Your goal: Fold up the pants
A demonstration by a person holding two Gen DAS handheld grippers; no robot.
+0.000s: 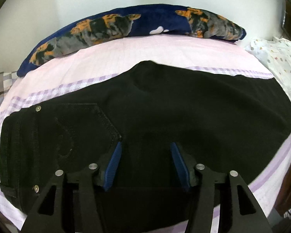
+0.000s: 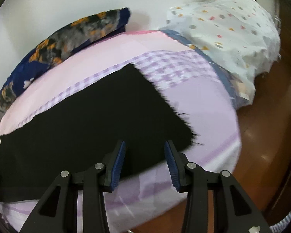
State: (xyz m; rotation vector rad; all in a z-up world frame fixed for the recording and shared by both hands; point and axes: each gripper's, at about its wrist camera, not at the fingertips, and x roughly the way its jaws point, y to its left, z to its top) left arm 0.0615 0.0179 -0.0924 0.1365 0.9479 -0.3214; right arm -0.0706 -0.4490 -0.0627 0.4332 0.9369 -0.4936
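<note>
Black pants (image 1: 164, 112) flat on pink bedsheet (image 1: 155, 48).

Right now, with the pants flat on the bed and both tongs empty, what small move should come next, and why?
Probably lower the right tongs onto the leg hem and pinch it. The pants already lie flat, one leg on the other, waistband at the far end beside the left tongs. Both tongs are open, holding nothing, and the right ones hover nearest the hem, which would fold toward the waistband.

The bed (image 1: 110, 58) lies bare between the black pants (image 1: 164, 112) and a folded blue blanket (image 1: 126, 27) along its far edge; a dotted white cloth bundle (image 2: 232, 29) blocks the far right corner.
</note>
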